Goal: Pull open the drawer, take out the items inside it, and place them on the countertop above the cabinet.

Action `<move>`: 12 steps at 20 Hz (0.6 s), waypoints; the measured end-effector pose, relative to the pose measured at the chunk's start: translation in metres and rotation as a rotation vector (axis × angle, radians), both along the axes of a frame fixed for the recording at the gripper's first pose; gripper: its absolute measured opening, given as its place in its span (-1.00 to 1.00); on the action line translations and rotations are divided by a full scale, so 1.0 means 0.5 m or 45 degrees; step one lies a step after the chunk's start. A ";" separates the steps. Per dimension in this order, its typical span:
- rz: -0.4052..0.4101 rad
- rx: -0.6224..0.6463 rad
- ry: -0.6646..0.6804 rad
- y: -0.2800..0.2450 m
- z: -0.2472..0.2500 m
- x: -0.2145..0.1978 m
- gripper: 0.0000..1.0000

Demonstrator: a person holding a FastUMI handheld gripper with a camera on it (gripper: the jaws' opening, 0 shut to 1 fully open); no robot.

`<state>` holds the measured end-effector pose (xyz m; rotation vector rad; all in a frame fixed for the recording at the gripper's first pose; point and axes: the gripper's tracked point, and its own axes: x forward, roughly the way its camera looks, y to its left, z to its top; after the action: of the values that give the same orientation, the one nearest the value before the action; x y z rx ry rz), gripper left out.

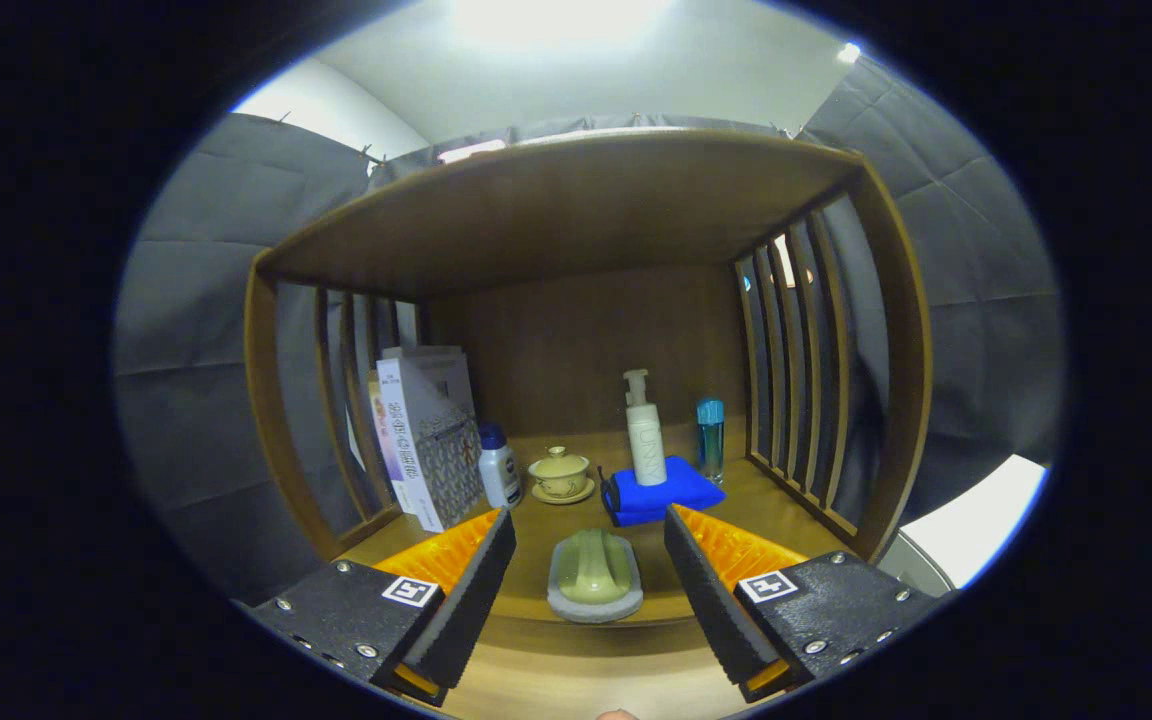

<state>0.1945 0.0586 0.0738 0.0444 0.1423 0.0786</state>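
Gripper [591, 560] fingers spread wide, holding nothing. Soap dish [595, 577] w/ green soap sits on countertop [536, 640], between the fingertips, touching neither. Just beyond dish: blue cloth [661, 492] w/ pump bottle [644, 432] on it, lidded cup [561, 472] on saucer. Further left of dish: small white bottle [499, 467], books [426, 435]. Blue-capped bottle [710, 437] sits right of cloth.

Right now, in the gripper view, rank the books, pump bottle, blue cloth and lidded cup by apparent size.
1. Books
2. Blue cloth, pump bottle: alike, unranked
3. Lidded cup

Gripper fingers open, soap dish between them.
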 end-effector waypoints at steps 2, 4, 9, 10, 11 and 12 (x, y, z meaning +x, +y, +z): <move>0.011 -0.024 -0.025 0.004 -0.001 -0.032 0.87; 0.012 -0.033 -0.050 0.008 -0.003 -0.067 0.87; 0.011 -0.068 -0.127 0.016 -0.022 -0.145 0.87; 0.008 -0.078 -0.140 0.018 -0.028 -0.161 0.87; 0.011 -0.082 -0.155 0.023 -0.033 -0.178 0.87; 0.013 -0.087 -0.165 0.028 -0.041 -0.195 0.87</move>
<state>0.0972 0.0726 0.0532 -0.0299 0.0159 0.0864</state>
